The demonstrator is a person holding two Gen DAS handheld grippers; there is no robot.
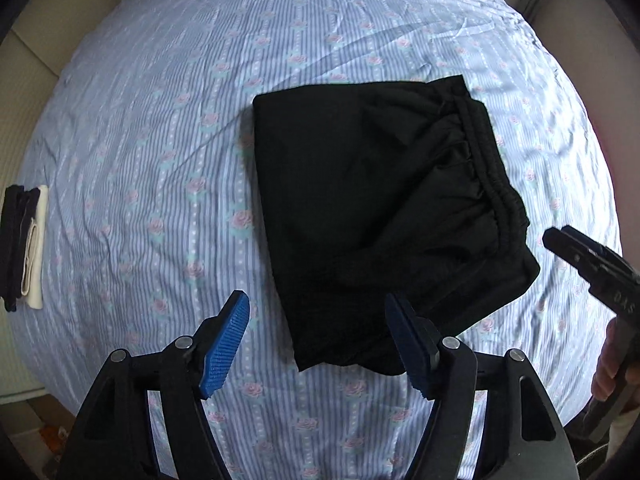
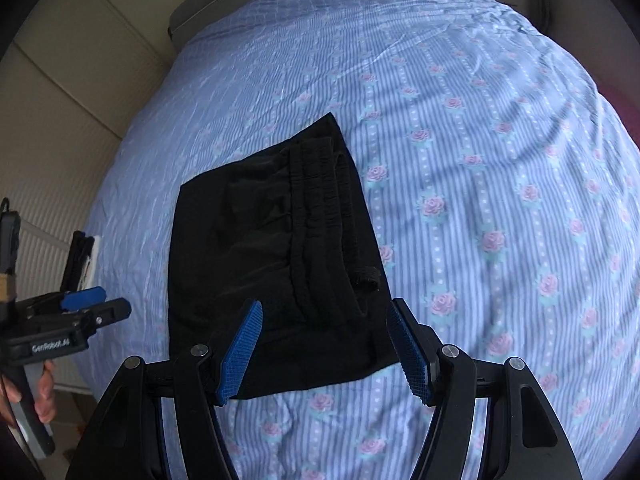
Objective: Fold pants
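Black pants [image 1: 372,216] lie folded into a compact rectangle on the bed, the elastic waistband on top along the right side. They also show in the right wrist view [image 2: 276,248]. My left gripper [image 1: 318,344] is open and empty, held above the near edge of the pants. My right gripper [image 2: 324,344] is open and empty, held above the near edge of the pants by the waistband. The right gripper also shows at the right edge of the left wrist view [image 1: 560,240], clear of the pants. The left gripper shows at the left of the right wrist view [image 2: 100,302].
The bed is covered by a blue striped sheet with pink roses [image 1: 160,140]. A small stack of folded dark and white clothes [image 1: 24,248] lies at the bed's left edge. Beige cupboard panels [image 2: 60,80] stand beyond the bed.
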